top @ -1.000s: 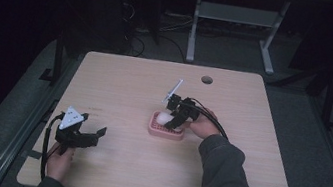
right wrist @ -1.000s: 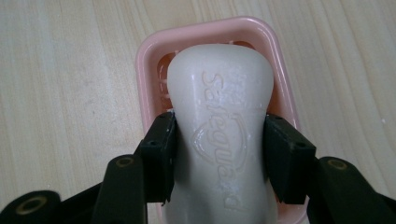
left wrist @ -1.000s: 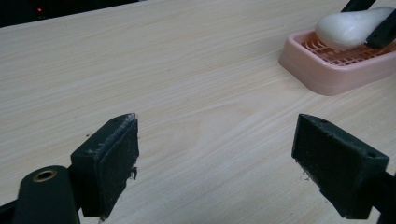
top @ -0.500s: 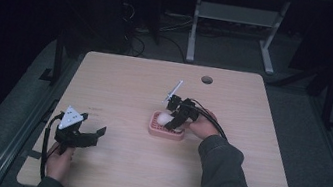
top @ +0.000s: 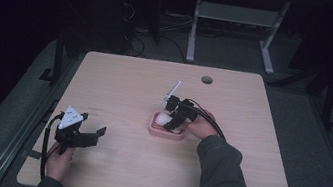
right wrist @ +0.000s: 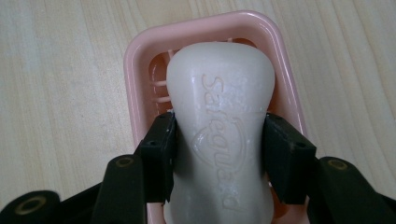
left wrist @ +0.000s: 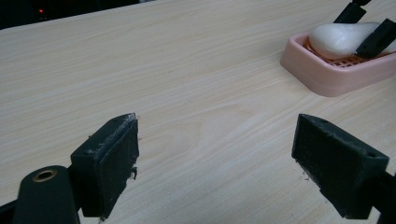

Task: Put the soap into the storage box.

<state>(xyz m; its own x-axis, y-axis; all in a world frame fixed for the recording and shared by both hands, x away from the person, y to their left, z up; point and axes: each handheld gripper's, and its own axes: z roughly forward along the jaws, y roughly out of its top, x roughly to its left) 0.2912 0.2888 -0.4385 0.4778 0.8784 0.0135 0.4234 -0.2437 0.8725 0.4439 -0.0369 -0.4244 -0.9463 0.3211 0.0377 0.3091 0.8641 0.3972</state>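
The white bar of soap (right wrist: 219,140) carried the embossed brand name "Safeguard" along its top face; no other text was legible.

A white bar of soap (right wrist: 219,135), waisted in the middle and embossed with "Safeguard" lengthwise on its top face, lies in a pink soap dish (right wrist: 133,60) with a slatted floor. The right gripper (right wrist: 218,154) pinches the bar at its narrow waist, one black pad against each side. The dish (a rounded rectangle) sits on the wooden table (top: 121,81), just right of centre, toward 3 o'clock.
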